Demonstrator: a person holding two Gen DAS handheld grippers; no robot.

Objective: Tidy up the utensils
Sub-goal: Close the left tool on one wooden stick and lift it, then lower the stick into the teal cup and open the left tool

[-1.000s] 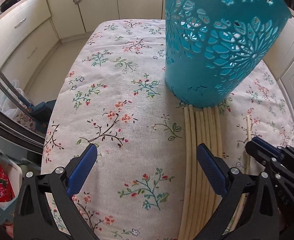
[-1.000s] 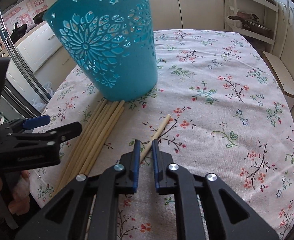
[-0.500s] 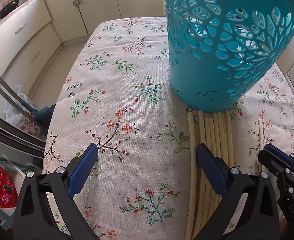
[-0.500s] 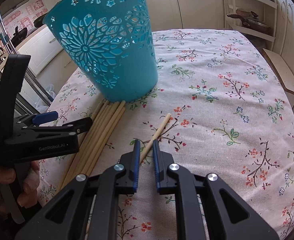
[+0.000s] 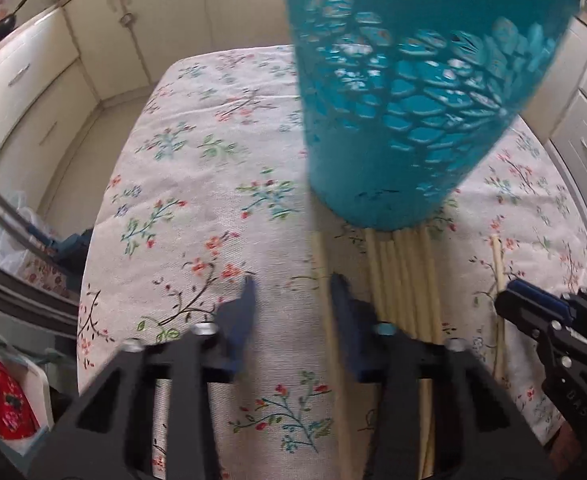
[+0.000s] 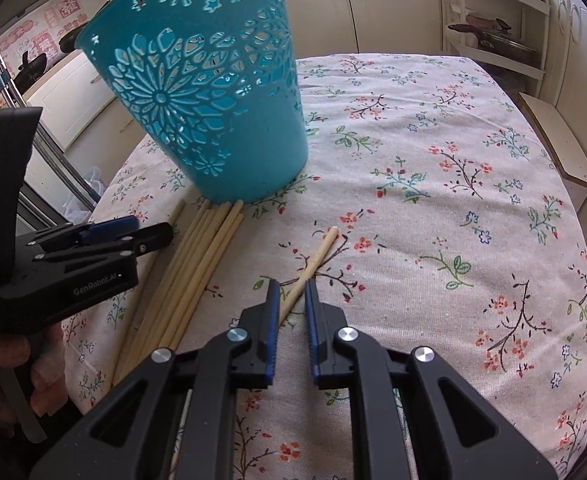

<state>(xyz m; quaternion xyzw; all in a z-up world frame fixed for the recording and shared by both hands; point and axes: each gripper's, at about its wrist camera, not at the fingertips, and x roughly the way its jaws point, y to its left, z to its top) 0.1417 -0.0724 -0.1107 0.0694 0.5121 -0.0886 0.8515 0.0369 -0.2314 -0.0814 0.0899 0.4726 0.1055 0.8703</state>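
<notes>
- Where the floral tablecloth point(image 6: 433, 208) covers the table, a turquoise plastic basket point(image 6: 213, 112) with flower cut-outs stands upright toward the far left side.
- Bundle of pale wooden chopsticks point(image 6: 197, 264): lying flat side by side on the cloth, far ends touching or just under the basket's base, near ends running toward the table's near edge.
- 1 chopstick point(image 5: 320, 264) lies apart from the bundle on its left, as seen from the left wrist; it passes between the left gripper's blue pads.
- Left gripper point(image 5: 291, 292): jaws closing, blurred in its own view; the separated chopstick sits against the right-hand pad, the other pad not yet on it. From the right wrist it shows side-on point(image 6: 149, 236), held by a person's hand point(image 6: 21, 364).
- Single chopstick point(image 6: 313, 264): lying diagonally on the cloth, well apart from the bundle on its right.
- Right gripper point(image 6: 291, 296): jaws nearly together with a narrow gap, the single chopstick's near part running between the pads; whether the pads press on it cannot be told.
- Background: cream kitchen cabinets point(image 5: 105, 40) around the table.
</notes>
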